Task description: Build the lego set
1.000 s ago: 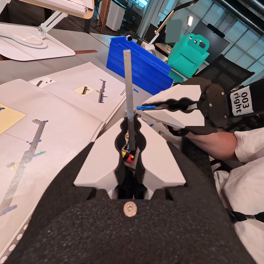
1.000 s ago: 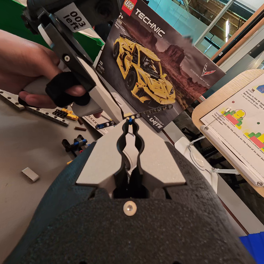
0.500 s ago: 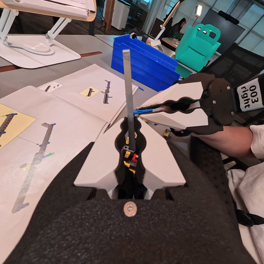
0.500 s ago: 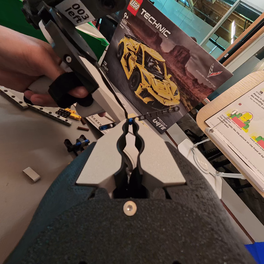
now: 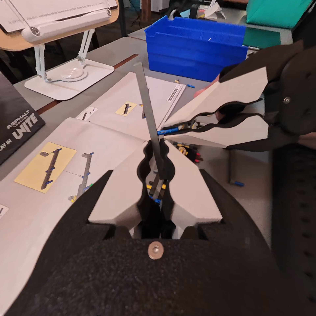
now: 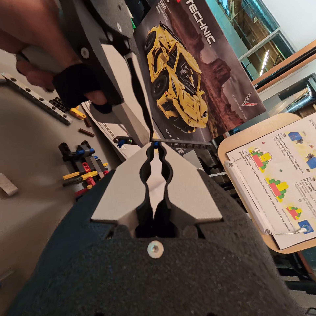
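Observation:
My left gripper [image 5: 156,143] is shut on a long dark grey beam [image 5: 147,102] that sticks up and away from it, leaning left. My right gripper [image 5: 162,130] comes in from the right, shut on a small blue pin [image 5: 166,131]. The pin's tip meets the beam's side just above my left fingertips. In the right wrist view, my right gripper [image 6: 156,144] pinches the blue pin [image 6: 156,145] against the beam [image 6: 188,145], which runs off to the right. The left gripper's fingers [image 6: 130,111] come down from the upper left.
An open instruction booklet [image 5: 102,145] lies on the grey table. A blue bin [image 5: 195,51] stands behind it. The Lego box [image 6: 188,77] stands upright by a white stand [image 5: 68,80] holding a sheet [image 6: 273,179]. Loose pieces [image 6: 85,171] and another long beam [image 6: 34,99] lie left. Left and right tips are no more than a few centimetres apart.
Both grippers have closed in on each other and dropped lower. The blue pin now touches the beam's side. The beam leans more to the left than before.

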Demonstrator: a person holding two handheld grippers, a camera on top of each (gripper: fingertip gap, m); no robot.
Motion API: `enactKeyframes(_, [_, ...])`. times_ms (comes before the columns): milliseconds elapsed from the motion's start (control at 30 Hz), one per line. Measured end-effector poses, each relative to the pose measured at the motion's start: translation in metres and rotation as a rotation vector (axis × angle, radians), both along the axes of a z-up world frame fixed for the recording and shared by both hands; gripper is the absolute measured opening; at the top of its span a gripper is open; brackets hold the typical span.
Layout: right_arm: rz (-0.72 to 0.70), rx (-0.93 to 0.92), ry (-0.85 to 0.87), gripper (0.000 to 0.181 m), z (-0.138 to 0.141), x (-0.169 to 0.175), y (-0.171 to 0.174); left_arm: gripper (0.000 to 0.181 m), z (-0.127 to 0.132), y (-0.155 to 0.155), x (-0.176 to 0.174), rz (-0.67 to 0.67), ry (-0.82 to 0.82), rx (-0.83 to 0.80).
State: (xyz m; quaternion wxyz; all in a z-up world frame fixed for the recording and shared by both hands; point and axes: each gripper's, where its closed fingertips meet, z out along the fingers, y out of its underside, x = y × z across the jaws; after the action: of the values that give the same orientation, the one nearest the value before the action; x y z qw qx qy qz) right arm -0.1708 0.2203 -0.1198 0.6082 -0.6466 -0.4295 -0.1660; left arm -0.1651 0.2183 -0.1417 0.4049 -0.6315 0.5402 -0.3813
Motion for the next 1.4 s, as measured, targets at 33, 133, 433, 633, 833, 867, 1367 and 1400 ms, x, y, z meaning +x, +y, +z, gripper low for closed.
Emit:
enactKeyframes(33, [0.005, 0.009, -0.011, 0.003, 0.0, 0.0, 0.0, 0.007, 0.0, -0.001, 0.0, -0.005, 0.001, 0.002])
enactKeyframes(133, [0.023, 0.022, -0.021, 0.004, 0.001, -0.001, -0.002, 0.007, 0.001, -0.003, -0.001, -0.03, -0.012, -0.037])
enactKeyframes(433, [0.067, 0.068, -0.081, 0.003, 0.004, 0.005, -0.01, 0.007, 0.013, -0.017, -0.001, -0.12, -0.091, -0.146])
enactKeyframes(633, [0.071, -0.129, 0.199, 0.003, 0.001, 0.006, -0.01, 0.007, 0.012, 0.005, -0.006, -0.012, -0.084, -0.11])
enactKeyframes(833, [-0.008, -0.303, 0.28, 0.003, -0.02, 0.012, -0.002, 0.007, 0.035, -0.007, -0.008, -0.069, -0.157, 0.008])
enactKeyframes(867, [-0.027, -0.309, 0.257, 0.003, -0.023, 0.013, -0.001, 0.007, 0.037, -0.015, -0.007, -0.104, -0.171, 0.012])
enactKeyframes(1367, [0.024, -0.247, 0.229, 0.003, -0.014, -0.003, -0.009, 0.007, 0.023, -0.005, -0.003, -0.041, -0.108, 0.027])
enactKeyframes(1400, [0.022, -0.258, 0.239, 0.003, -0.015, -0.003, -0.009, 0.007, 0.021, -0.003, -0.003, -0.028, -0.092, 0.055])
